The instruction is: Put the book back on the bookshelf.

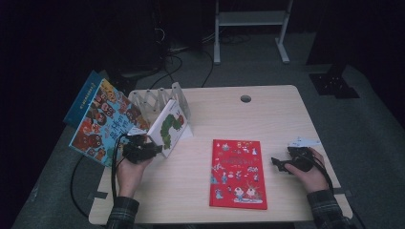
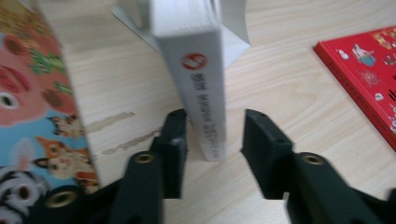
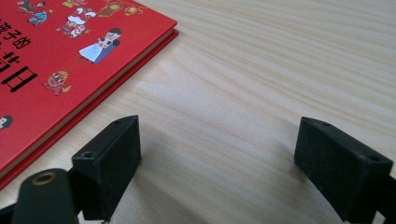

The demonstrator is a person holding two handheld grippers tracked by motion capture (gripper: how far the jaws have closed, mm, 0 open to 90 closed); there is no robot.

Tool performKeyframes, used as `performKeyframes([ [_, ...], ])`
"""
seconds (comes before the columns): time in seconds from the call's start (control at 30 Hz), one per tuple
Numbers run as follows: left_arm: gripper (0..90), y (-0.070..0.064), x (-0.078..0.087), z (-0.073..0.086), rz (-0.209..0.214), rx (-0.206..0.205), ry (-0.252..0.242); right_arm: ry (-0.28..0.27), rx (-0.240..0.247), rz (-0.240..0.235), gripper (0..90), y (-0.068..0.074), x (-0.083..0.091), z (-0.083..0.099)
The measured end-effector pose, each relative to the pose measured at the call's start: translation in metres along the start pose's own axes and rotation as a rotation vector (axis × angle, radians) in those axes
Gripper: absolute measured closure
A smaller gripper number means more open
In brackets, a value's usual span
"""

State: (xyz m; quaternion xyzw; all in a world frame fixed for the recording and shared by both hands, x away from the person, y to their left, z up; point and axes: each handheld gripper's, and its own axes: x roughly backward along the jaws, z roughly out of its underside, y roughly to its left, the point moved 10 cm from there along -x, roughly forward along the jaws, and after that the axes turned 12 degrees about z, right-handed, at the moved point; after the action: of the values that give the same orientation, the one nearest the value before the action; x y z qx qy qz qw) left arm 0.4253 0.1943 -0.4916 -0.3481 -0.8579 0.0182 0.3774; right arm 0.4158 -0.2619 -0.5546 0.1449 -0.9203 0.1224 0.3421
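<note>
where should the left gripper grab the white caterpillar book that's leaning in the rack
Grip the white caterpillar book at its spine, low down, coming from the person's side of the table. The book stands upright, leaning in the white rack, so the narrow spine faces the left gripper. Its jaws are open on either side of the spine already, and the spine looks slim enough to fit between them.

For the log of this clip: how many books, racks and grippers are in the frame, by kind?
Books: 4 (red book, caterpillar book, animal-cover book, blue book)
White book rack: 1
Grippers: 2 (left gripper, right gripper)
Total: 7
</note>
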Motion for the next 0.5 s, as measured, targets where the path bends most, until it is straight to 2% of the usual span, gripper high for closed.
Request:
performKeyframes([
  [0.03,63.8,-0.001,-0.001,0.0,0.0,-0.004,0.004,0.0,0.0,0.0,13.5,0.0,0.0,0.0],
  [0.1,69.8,-0.005,-0.003,-0.001,0.03,0.013,0.003,0.0,-0.001,0.0,13.5,0.0,0.0,0.0],
  [0.23,69.7,-0.011,-0.009,-0.006,0.03,-0.002,0.004,0.0,0.0,0.0,13.5,0.0,0.0,0.0],
  [0.33,70.2,-0.017,-0.014,-0.011,0.006,-0.047,0.015,0.001,-0.001,0.0,13.5,0.0,0.0,0.0],
  [0.4,71.5,-0.021,-0.018,-0.016,0.006,-0.069,0.011,0.001,-0.001,0.0,13.5,0.0,0.0,0.0],
  [0.43,71.2,-0.022,-0.02,-0.017,-0.013,-0.089,0.024,0.0,0.0,0.0,13.4,0.0,0.0,0.0],
  [0.5,71.3,-0.024,-0.024,-0.02,-0.026,-0.099,0.024,-0.001,0.002,-0.001,13.5,0.0,0.0,0.0],
])
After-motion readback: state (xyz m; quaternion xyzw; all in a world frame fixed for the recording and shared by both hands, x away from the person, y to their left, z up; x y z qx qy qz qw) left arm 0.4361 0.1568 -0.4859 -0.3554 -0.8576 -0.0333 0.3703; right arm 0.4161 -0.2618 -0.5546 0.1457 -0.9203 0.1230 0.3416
